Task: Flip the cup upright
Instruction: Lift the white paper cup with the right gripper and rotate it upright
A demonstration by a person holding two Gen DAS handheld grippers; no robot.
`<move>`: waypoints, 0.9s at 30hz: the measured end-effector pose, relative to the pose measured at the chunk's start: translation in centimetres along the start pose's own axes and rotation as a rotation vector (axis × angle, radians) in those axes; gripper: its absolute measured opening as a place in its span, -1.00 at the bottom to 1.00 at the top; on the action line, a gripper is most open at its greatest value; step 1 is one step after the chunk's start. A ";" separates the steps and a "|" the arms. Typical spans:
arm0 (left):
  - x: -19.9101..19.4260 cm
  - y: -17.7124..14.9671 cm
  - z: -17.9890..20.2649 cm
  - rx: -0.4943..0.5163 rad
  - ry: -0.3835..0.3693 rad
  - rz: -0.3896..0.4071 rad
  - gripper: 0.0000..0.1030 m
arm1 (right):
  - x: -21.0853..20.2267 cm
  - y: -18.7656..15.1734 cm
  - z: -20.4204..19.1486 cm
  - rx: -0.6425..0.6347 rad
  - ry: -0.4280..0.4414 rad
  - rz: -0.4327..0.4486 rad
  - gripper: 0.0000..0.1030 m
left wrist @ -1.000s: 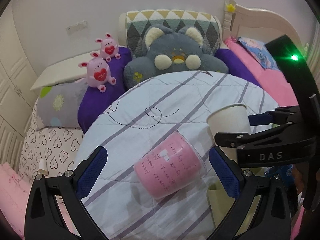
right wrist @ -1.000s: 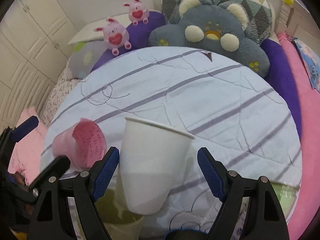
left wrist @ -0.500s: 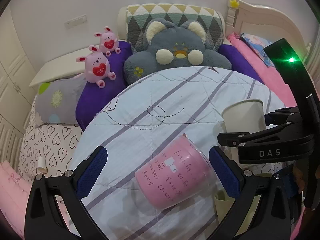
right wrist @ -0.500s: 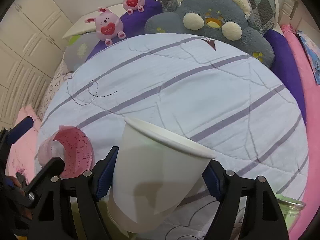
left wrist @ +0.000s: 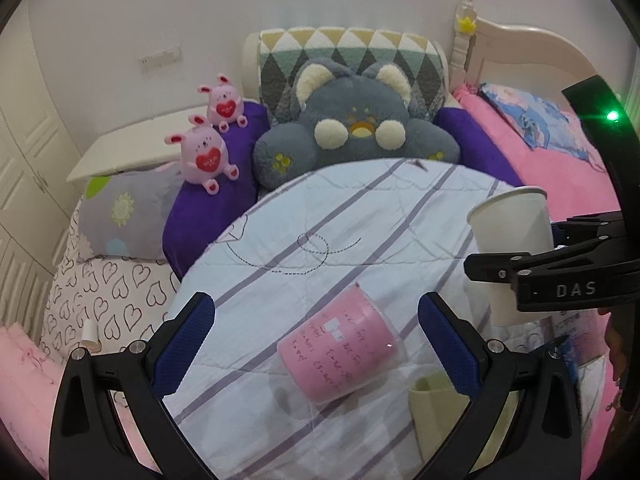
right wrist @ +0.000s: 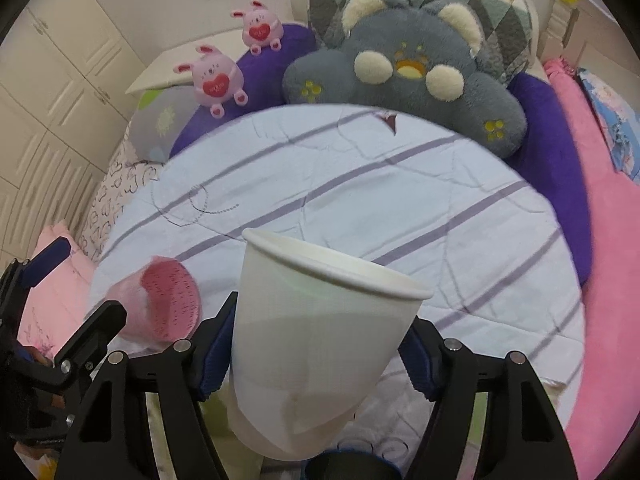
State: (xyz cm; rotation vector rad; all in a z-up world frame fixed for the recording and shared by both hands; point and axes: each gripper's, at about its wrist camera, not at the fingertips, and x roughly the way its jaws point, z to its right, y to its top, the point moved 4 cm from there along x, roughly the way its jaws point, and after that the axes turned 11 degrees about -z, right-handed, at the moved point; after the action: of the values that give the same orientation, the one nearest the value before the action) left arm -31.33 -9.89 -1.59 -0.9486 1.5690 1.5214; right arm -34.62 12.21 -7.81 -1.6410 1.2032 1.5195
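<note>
The right gripper (right wrist: 320, 344) clamps the white paper cup (right wrist: 320, 340), mouth toward twelve o'clock; it should set down level. The left gripper (left wrist: 316, 344) gapes around the pink cup (left wrist: 340, 352).

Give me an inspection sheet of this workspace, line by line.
Surface: round table under a pale blue quilted cloth with purple stripes.
Job's things: white paper cup mouth up, slightly tilted, held in the air; pink cup lying on its side on the cloth.
Clutter: a cream-green container at the near table edge, partly hidden.
Grippers: right gripper shut on the white paper cup; left gripper open, fingers on either side of the pink cup, not touching.
Cables: nothing seen.
Surroundings: bed with grey bear plush, two pink bunny plushes, purple cushions, white wardrobe doors.
</note>
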 end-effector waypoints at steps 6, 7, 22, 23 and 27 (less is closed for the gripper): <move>-4.1 -1.4 1.4 0.025 0.018 0.062 0.99 | -3.9 -3.1 -0.7 -0.008 -0.028 0.061 0.40; -5.0 -1.8 1.7 0.028 0.015 0.072 0.99 | -4.4 -3.8 -0.9 -0.007 -0.028 0.066 0.40; -11.9 -12.3 7.0 0.077 0.006 0.106 0.99 | -7.9 -19.1 -2.2 -0.004 -0.029 0.115 0.40; -11.9 -13.3 7.4 0.084 0.005 0.095 1.00 | -7.6 -19.9 -2.3 -0.004 -0.027 0.114 0.40; -11.2 -16.3 8.2 0.084 0.014 0.061 0.99 | -6.0 -22.9 -2.1 0.002 -0.014 0.086 0.40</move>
State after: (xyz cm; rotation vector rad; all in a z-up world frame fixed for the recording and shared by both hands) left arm -11.61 -1.92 0.80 -0.8732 1.6725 1.4814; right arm -12.72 21.15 -5.11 -1.5927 1.2819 1.5796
